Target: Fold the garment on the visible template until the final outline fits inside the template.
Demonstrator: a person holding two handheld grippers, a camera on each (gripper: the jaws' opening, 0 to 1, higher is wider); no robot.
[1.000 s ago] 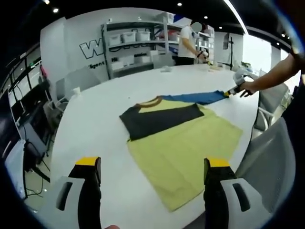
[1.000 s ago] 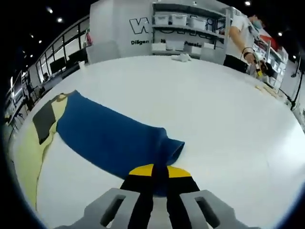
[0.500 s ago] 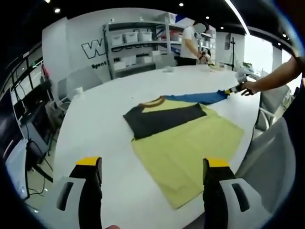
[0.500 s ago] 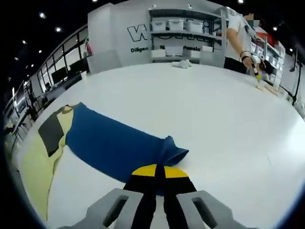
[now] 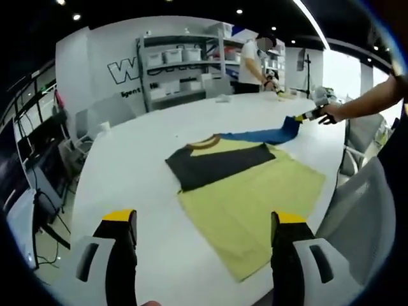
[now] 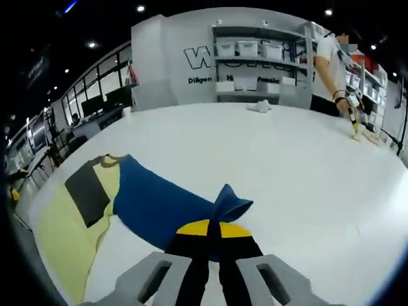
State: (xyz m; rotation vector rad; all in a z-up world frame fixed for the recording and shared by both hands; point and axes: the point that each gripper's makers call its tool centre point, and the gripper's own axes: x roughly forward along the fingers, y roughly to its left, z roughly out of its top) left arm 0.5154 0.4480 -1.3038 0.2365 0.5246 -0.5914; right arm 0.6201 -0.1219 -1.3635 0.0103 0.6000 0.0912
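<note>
Since the earlier frames the blue sleeve (image 6: 162, 207) has been raised: its cuff, previously lying flat on the worktop (image 6: 306, 172), is now peaked up above the surface at the tip of the right gripper (image 6: 207, 231), and in the left gripper view the same sleeve (image 5: 268, 135) is seen lifted toward the person's outstretched hand (image 5: 331, 113). Nearest in the right gripper view, the jaws are pressed together with no gap visible between them, and the cuff is pinched at their yellow tips; the sleeve is evidently held this way so that it can be carried over the body of the garment as a fold. Nearest in the left gripper view, the left gripper (image 5: 201, 220) is held well back from the cloth with its jaws spread wide and nothing between them, apparently kept in reserve while the other side is worked. Beyond it, the garment (image 5: 248, 191) lies spread on the white worktop, its yellow body toward the near edge and its dark sleeve (image 5: 217, 162) already laid across the chest below the collar. No template outline can be made out beneath it. Farther off, a chair (image 5: 102, 115) stands at the far side, and at the back of the room a person (image 6: 331, 67) stands beside the shelving (image 6: 255, 64).
</note>
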